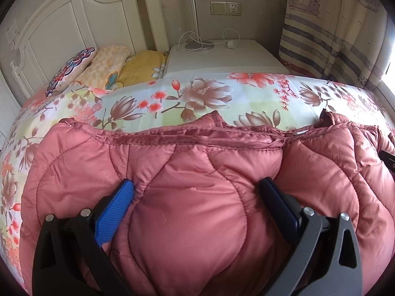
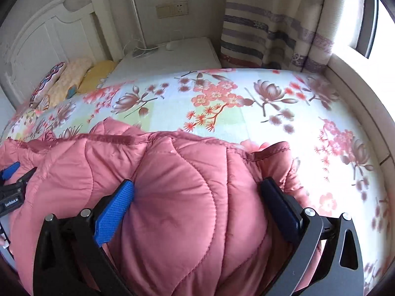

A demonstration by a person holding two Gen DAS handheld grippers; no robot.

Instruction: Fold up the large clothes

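A pink quilted down jacket (image 1: 192, 162) lies spread on the floral bedsheet (image 1: 205, 91), its zipper edge running along the far side. My left gripper (image 1: 197, 185) is open and pressed onto the jacket, with a puffy bulge of padding between its blue fingers (image 1: 118, 204). My right gripper (image 2: 197, 185) is open in the same way on the jacket's (image 2: 172, 177) right part, near a hem or cuff edge (image 2: 271, 150). In the right wrist view, the left gripper (image 2: 9, 172) shows at the left edge. I cannot tell whether either is squeezing the padding.
Pillows (image 1: 108, 64) lie against the white headboard (image 1: 61, 24) at the far left. A white bedside table (image 1: 222, 56) holds a lamp base and cable. A striped curtain (image 1: 333, 24) hangs at the right, and a padded bed rail (image 2: 358, 98) borders the mattress.
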